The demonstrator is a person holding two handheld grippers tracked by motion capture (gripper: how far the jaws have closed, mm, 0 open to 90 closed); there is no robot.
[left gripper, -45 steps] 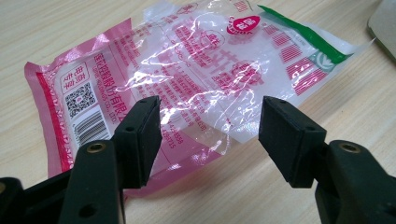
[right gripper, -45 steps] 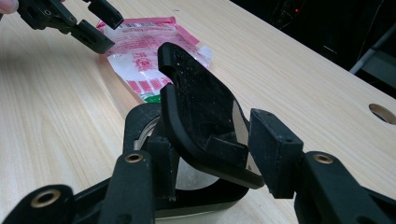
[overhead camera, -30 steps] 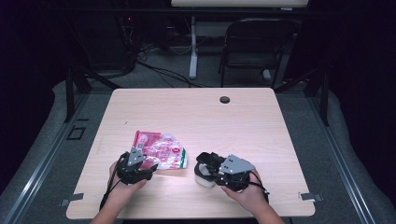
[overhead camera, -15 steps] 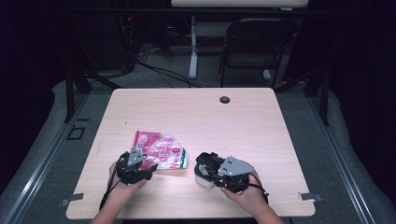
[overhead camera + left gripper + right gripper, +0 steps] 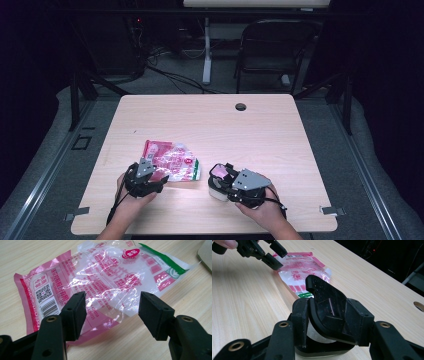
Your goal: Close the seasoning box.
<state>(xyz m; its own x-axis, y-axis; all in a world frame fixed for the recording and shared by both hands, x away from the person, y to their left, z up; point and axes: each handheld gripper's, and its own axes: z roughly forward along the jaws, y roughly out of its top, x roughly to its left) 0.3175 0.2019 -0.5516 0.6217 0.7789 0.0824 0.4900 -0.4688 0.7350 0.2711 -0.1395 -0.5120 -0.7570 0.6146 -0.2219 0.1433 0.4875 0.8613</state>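
Pouch (image 5: 170, 162) position confirmed: the pink and clear printed plastic packet lies flat on the tabletop (image 5: 225, 130), near the front edge and left of centre, with its barcode end toward my left hand. Compared with the high view of a second ago, I find no change; the packet has not shifted and both hands sit where they were. The left gripper (image 5: 156, 175) has its jaws wide apart, and in the left gripper view (image 5: 112, 302) they stand over the near edge of the pouch (image 5: 110, 277) without pinching it. The right gripper (image 5: 221, 182) rests just to the right of the packet and is closed, at a wide spread, on a black curved shell (image 5: 324, 297) with a white base under it; what that item is I cannot tell. The left gripper (image 5: 270, 255) shows at the far end of the packet in the right gripper view. My assessment: the work is paused at the approach, the pouch is not yet gripped, and closing the left jaws on its edge looks like the next step.
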